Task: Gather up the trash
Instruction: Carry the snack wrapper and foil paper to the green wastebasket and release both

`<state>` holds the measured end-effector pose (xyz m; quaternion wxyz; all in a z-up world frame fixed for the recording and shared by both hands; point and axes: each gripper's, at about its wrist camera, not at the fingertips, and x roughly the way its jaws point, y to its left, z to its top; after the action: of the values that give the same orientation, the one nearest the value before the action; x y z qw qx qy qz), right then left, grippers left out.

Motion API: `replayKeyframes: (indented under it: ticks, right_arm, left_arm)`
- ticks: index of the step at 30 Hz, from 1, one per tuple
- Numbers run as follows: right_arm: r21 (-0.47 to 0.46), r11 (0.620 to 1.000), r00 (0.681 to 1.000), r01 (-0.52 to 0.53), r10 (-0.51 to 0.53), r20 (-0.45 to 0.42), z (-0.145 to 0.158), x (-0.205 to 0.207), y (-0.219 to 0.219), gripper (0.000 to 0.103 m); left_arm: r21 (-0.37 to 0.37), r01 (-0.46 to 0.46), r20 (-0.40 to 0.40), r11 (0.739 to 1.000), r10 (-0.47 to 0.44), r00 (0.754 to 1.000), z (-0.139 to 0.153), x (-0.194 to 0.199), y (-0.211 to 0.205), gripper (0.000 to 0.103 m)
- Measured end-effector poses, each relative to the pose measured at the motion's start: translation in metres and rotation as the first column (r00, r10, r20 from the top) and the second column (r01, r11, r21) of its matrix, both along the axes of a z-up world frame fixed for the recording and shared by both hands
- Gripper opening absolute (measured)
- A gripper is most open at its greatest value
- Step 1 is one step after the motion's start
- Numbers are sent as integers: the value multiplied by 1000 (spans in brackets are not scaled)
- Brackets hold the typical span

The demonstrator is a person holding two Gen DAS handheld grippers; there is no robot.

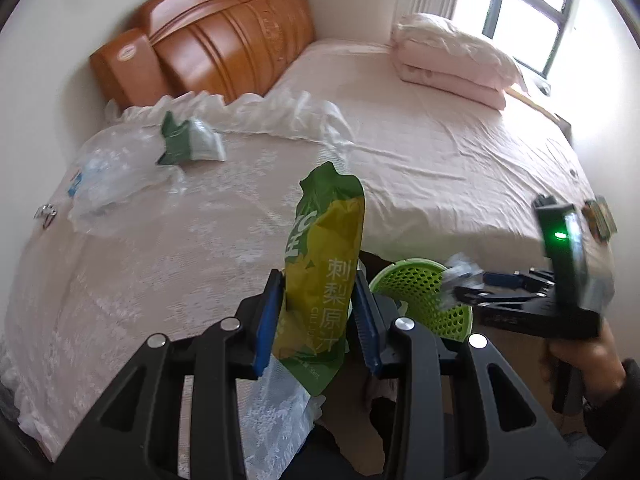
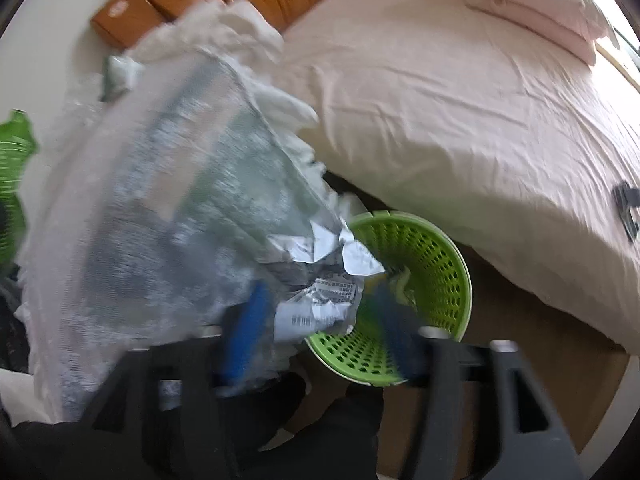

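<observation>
My left gripper (image 1: 318,304) is shut on a green and yellow juice pouch (image 1: 324,264), held upright over the bed's near edge. A green perforated trash basket (image 1: 424,300) stands on the floor beside the bed, just right of it. My right gripper (image 2: 316,312) holds a crumpled silver wrapper (image 2: 320,280) above the basket (image 2: 424,280); the view is blurred and the jaws look partly apart. In the left wrist view the right gripper (image 1: 460,284) hovers at the basket's rim with the wrapper. A green and white packet (image 1: 188,140) and a clear plastic bag (image 1: 116,176) lie on the bed.
The bed (image 1: 440,152) has a pink sheet, a white lace cover (image 1: 160,264), a wooden headboard (image 1: 216,40) and a folded pink quilt (image 1: 452,56) near the window. A small item (image 1: 600,216) lies at the bed's right edge. Wooden floor (image 2: 540,380) surrounds the basket.
</observation>
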<state>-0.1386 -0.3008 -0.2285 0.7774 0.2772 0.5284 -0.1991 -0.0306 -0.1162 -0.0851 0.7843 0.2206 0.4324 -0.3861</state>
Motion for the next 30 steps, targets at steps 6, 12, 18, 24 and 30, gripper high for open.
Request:
replayKeyframes:
  ticks: [6,12,18,24,30]
  right_arm:
    - [-30,996,997,81,-82,-14,7,-17,-21,98]
    - [-44,980,981,194,-194,7,25,-55,-57,100]
    - [-42,967,968,251,-250,12,35,-84,-85,100]
    - [-27,967,967,252,-252,-16,24,-100,-105,100]
    - [15,970,970,244,-244,-16,15,-100,-113,100]
  left_arm:
    - [27,75,-7,997,-75,997,-7,-17,-21,35]
    - [67,175,-83,982,-170,982,-37,-36,-68,35]
    - [149,297,-181,943,-269,946,-99,-68,-122,35]
    - [252,335,-251,908,-273,929,-153,-88,-149,71]
    - [255,284,-236,924,-225,945,-152,-88,-149,87]
